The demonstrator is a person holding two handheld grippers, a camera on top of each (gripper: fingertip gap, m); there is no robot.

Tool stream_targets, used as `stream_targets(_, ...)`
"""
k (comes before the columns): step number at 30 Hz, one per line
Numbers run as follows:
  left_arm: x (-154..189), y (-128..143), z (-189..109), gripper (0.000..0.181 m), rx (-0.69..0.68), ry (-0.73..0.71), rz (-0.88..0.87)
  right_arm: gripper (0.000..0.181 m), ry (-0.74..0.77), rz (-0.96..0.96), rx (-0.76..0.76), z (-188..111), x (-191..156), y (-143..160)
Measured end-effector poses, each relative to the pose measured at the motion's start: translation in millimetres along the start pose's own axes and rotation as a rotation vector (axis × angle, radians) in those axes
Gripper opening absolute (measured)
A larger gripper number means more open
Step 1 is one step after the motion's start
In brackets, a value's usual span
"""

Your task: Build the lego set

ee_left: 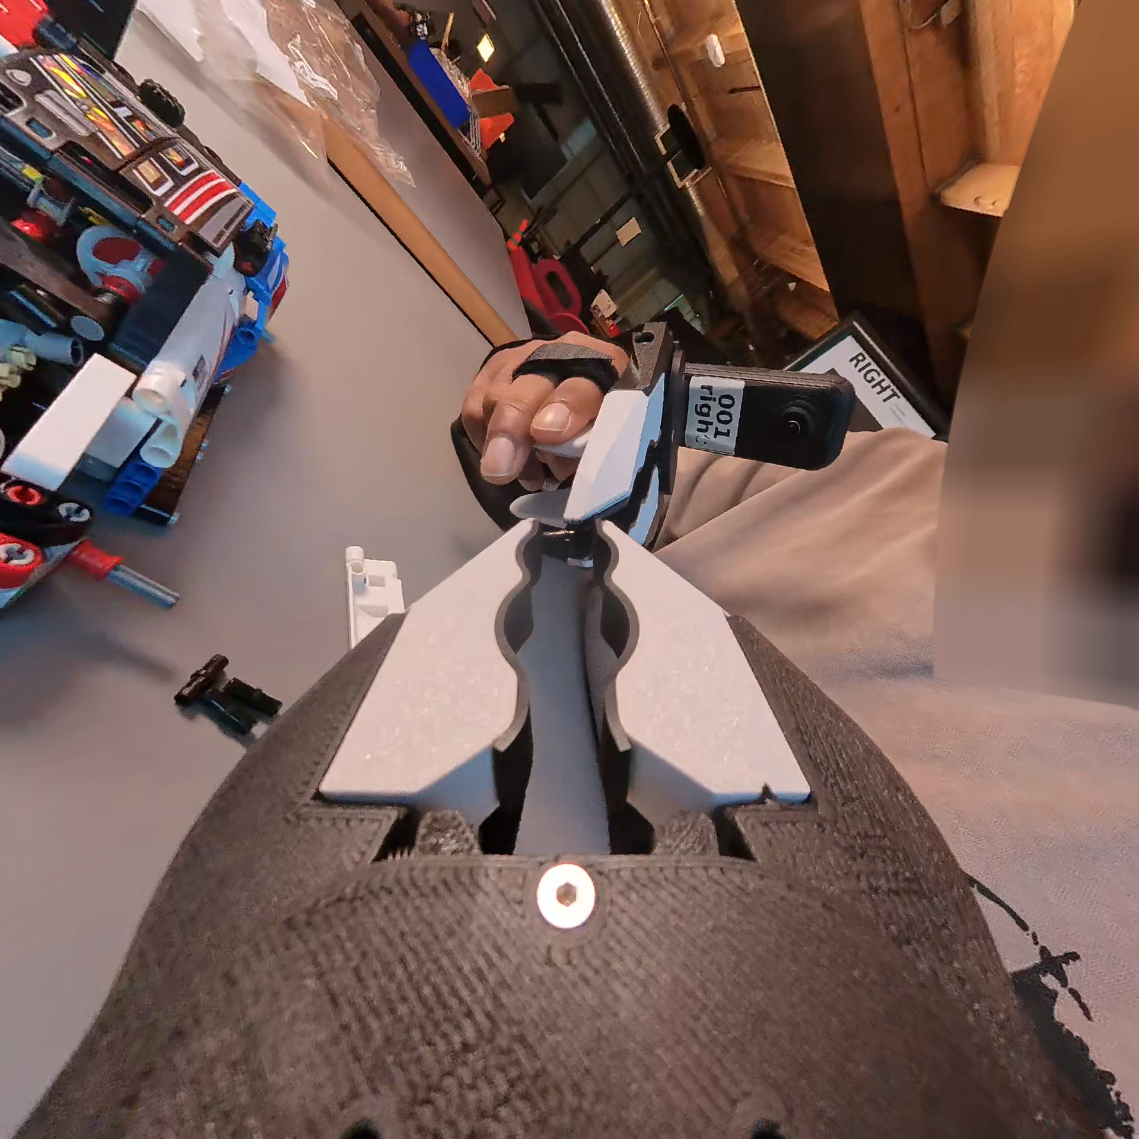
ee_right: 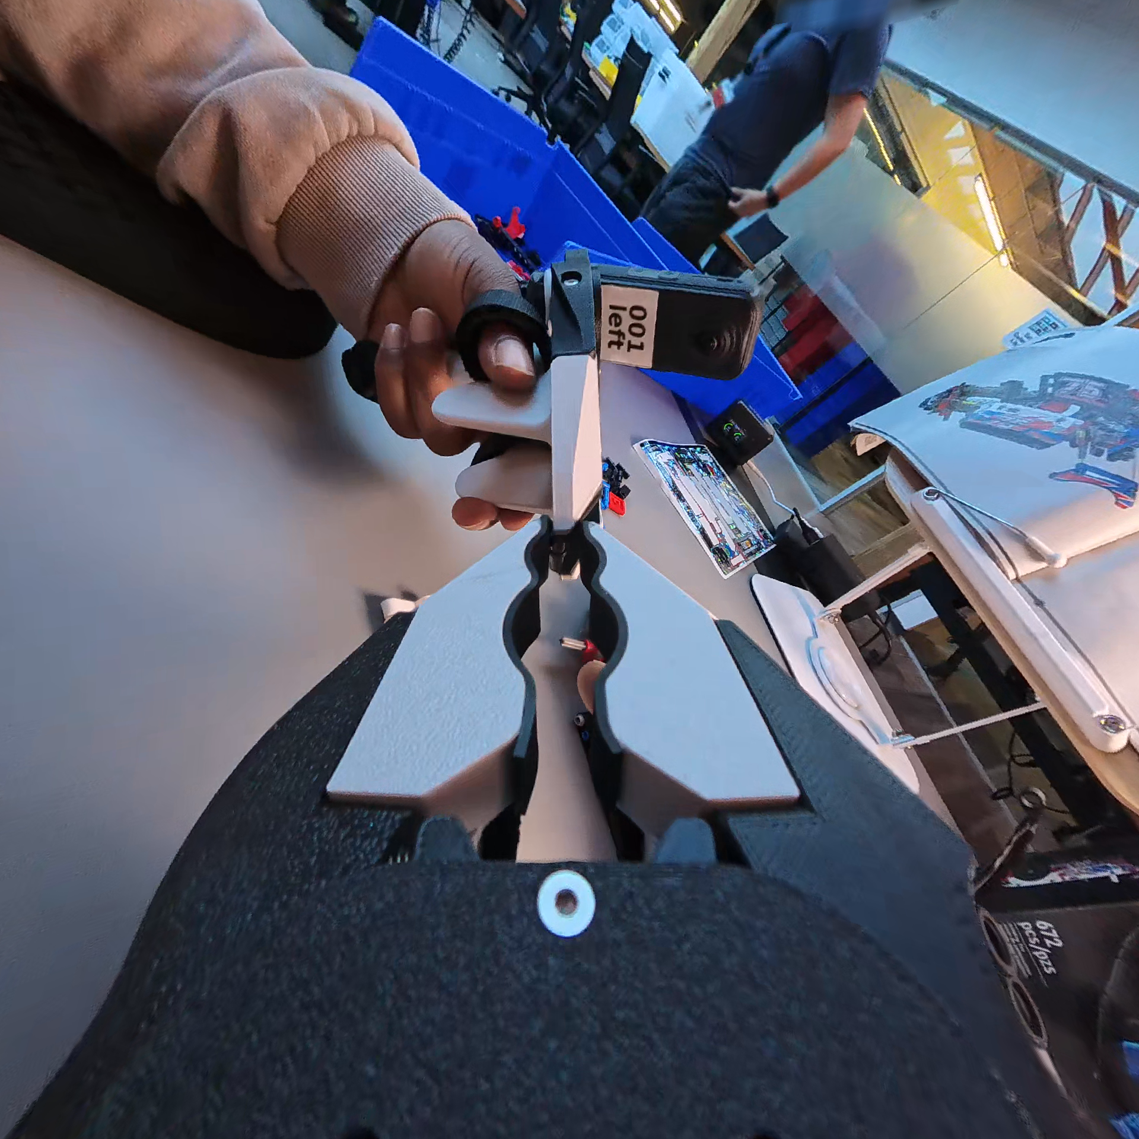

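Observation:
My left gripper (ee_left: pixel 568 535) and right gripper (ee_right: pixel 564 535) meet tip to tip above the grey table (ee_left: pixel 345 431). Between them is a small black lego piece (ee_left: pixel 567 547), which shows with a pale end in the right wrist view (ee_right: pixel 563 558). Both grippers are shut on it from opposite sides. The right gripper (ee_left: pixel 576 521) points down at my left fingertips. The left gripper (ee_right: pixel 576 521) does the same in the right wrist view. The partly built red, white and blue lego truck (ee_left: pixel 142 277) stands at the left.
A white lego part (ee_left: pixel 370 591), black pins (ee_left: pixel 228 696) and a red-and-grey axle (ee_left: pixel 123 573) lie on the table. Plastic bags (ee_left: pixel 320 80) lie farther off. A sticker sheet (ee_right: pixel 702 505), loose pieces (ee_right: pixel 616 487), blue bins (ee_right: pixel 493 154), an instruction booklet (ee_right: pixel 1017 444) and a standing person (ee_right: pixel 770 123) show. The tips of both grippers are at nearly the same place.

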State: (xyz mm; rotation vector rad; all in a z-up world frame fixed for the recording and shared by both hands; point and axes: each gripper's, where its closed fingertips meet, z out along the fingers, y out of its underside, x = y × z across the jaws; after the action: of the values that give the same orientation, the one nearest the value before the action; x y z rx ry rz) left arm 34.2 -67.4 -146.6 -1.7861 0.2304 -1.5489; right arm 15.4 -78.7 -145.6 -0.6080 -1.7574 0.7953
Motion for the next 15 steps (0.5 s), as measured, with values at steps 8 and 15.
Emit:
stream_targets(8,22,-18,-8,0.018,0.129,0.175,-0.047,0.001,-0.065,0.397,0.191,-12,17,-14)
stream_targets(15,26,-21,-1,0.018,0.167,0.202,-0.018,0.001,-0.129,0.733,0.395,-21,31,-33)
